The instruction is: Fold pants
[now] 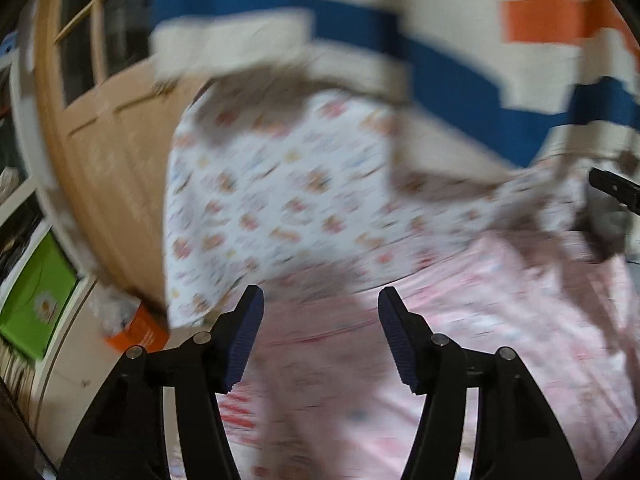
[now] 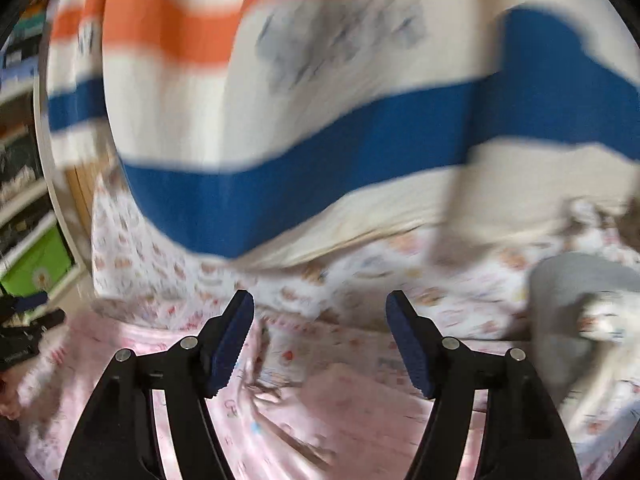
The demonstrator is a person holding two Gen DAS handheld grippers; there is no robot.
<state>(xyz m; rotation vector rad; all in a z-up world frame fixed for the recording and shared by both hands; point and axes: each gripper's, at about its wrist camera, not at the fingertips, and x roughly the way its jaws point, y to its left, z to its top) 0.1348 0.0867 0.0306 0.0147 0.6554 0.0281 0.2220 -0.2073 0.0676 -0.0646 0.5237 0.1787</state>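
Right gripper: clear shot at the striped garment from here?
Probably yes. The right gripper is open with nothing between its pads, and the striped garment hangs just ahead and above, unobstructed. Blur hides how near it is.

striped cloth (image 2: 280,128) blurred, cut off above (garment type unclear)

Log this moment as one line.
left gripper open, empty | right gripper open, empty | striped garment above pink bedsheet | frames blurred
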